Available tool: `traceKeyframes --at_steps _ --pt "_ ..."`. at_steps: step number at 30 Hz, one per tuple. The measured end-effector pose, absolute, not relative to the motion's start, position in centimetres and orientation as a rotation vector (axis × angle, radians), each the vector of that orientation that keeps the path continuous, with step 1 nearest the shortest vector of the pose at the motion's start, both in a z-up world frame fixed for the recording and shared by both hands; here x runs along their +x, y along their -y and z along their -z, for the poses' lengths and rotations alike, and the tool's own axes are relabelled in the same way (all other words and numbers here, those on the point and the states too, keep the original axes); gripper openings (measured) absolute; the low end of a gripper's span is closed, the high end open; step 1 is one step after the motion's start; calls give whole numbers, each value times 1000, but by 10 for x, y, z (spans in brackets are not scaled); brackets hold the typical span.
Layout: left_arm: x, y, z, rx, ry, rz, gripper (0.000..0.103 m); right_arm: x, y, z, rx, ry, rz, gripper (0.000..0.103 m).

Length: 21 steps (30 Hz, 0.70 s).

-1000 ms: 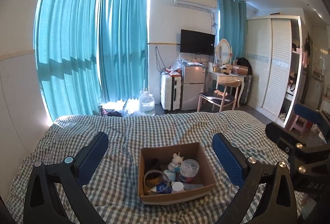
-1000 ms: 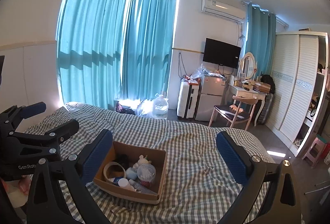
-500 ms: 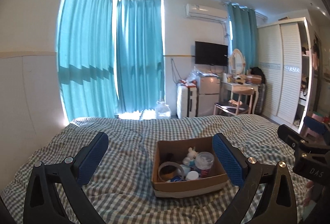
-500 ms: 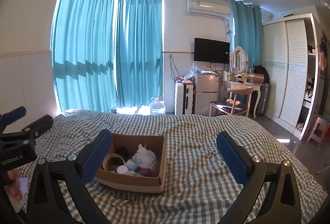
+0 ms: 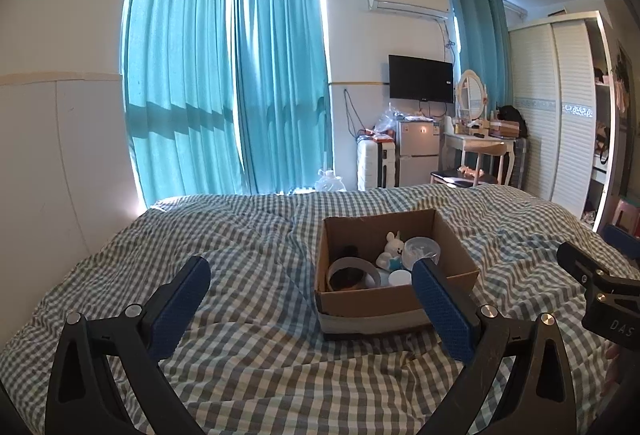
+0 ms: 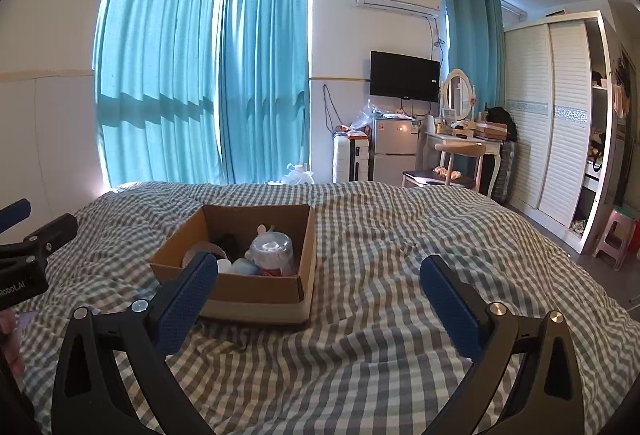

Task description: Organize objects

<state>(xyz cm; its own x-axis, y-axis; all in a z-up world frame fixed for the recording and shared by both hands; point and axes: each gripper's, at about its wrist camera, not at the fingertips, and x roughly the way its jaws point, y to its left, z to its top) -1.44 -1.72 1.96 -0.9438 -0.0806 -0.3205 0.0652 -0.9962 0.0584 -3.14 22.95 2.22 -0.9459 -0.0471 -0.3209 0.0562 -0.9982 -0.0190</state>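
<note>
An open cardboard box [image 5: 372, 301] sits on the checked bed cover [image 5: 248, 235]. It holds a tape roll [image 5: 352, 269], a white rabbit toy [image 5: 390, 249], a clear plastic jar [image 5: 420, 249] and other small items. My left gripper [image 5: 310, 293] is open and empty, low over the bed just in front of the box, its right finger [image 5: 440, 309] overlapping the box's near right corner. My right gripper [image 6: 320, 293] is open and empty, with the box [image 6: 256, 289] ahead to its left and the jar [image 6: 274, 253] inside. Each gripper shows at the edge of the other's view.
The bed cover [image 6: 400, 235] is wrinkled, with bare cloth to the left and right of the box. Beyond the bed are teal curtains [image 5: 240, 95], a white suitcase [image 5: 374, 165], a small fridge [image 5: 418, 159], a dressing table with chair [image 5: 476, 159] and a wardrobe [image 5: 560, 107].
Both grippers have dropped lower and closer to the bed, so the box looks nearer and is seen more from the side. Both jaws stayed open.
</note>
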Motion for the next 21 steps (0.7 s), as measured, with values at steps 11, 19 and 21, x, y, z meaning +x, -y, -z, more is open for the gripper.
traceKeyframes --at_steps 11,19,21 --pt "-15 11 -17 516 99 3035 103 -27 -222 -26 479 -61 3054 102" --pt "-20 10 -15 547 90 3027 103 -26 -222 -23 487 -76 3061 102" --pt "-20 8 -14 549 93 3028 103 -26 -221 -23 484 -83 3061 102"
